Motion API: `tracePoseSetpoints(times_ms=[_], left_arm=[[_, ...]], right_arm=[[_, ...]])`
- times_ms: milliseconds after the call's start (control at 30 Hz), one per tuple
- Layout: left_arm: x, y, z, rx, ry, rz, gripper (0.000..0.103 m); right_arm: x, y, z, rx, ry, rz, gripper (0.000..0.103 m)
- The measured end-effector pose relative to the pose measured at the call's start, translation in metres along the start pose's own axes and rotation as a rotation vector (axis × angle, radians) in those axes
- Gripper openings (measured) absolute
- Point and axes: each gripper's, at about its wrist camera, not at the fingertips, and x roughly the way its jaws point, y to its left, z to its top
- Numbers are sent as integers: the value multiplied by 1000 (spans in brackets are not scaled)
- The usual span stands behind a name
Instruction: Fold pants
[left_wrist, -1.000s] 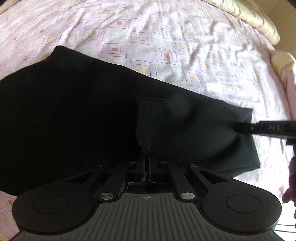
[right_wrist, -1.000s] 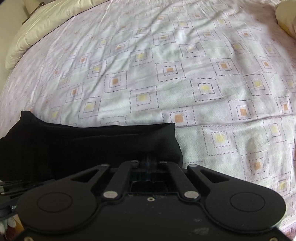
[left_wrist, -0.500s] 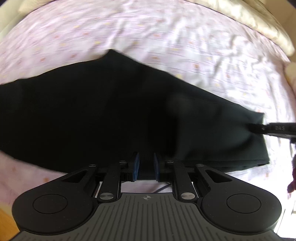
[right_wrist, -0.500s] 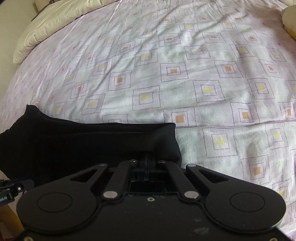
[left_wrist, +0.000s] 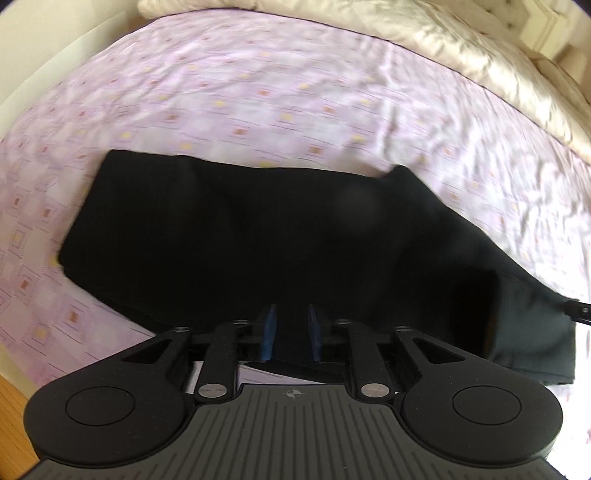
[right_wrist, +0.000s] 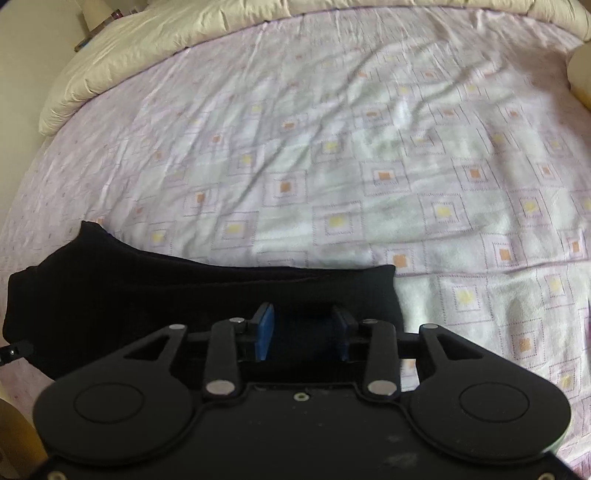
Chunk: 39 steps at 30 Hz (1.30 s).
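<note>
Left gripper (left_wrist: 290, 332): blue pads (left_wrist: 269, 332) are held apart, nothing is clamped between them; it is positioned at the near edge of the black pants (left_wrist: 258, 236), above the cloth.

Right gripper (right_wrist: 301, 332): pads (right_wrist: 264, 330) are spread wider, nothing is gripped; it is positioned over the near right end of the pants (right_wrist: 184, 295). Its tip is also glimpsed from the left wrist view, at the right end of the pants.

Black pants: laid as a long folded band across the near part of the patterned bedsheet (left_wrist: 258, 92), one squared end to the left of the left gripper, a doubled layer seen at the right end. Contact between pads and cloth cannot be told.

Bedsheet: lilac with square motifs, wrinkled beyond the pants.

Cream duvet (right_wrist: 166, 40): bunched along the far edge of the bedsheet, well apart from the pants.

Risks, as judged: with both grippers released, the doubled layer may slide or spring open if brushed. Only the top layer may be pinched at the next grasp, so the fold would be skewed. The sheet may be caught along with the cloth, since the dark fabric hides its edges.
</note>
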Motion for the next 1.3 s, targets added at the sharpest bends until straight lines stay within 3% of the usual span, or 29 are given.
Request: tracePoseSetpoints(times_ms=[200,267,400,567,733,933,1033,1067,1167,1200,1300], left_arm=[[-2,47,12,1,-10,-31,63],[-7,60,13,19,-22,-39,68],[-1,86,27,66,-28,-53,73],[3,111,40,99,-46,-70,75],[15,137,53,84,-40,-94,76],[36,151,53,84,1,-77,78],[52,155,52,80,66,-121,78],[58,157,51,76,91,-144,81],[67,156,54,71,108,-220,99],[70,156,55,60,109,-254,102],[74,157,57,7,103,-255,102]], right_arm=[[4,98,-8,-62,-42,102,34],[17,133,-8,-99,-7,135,17],[47,198,-4,-166,10,132,16],[82,246,19,-172,12,93,17],[123,255,37,-125,89,-28,14],[129,263,37,-187,108,-68,14],[128,260,37,-153,113,-61,14],[129,259,38,-143,117,-61,14],[130,260,40,-149,123,-67,14],[129,260,39,-152,122,-67,14],[132,258,41,-146,117,-59,14]])
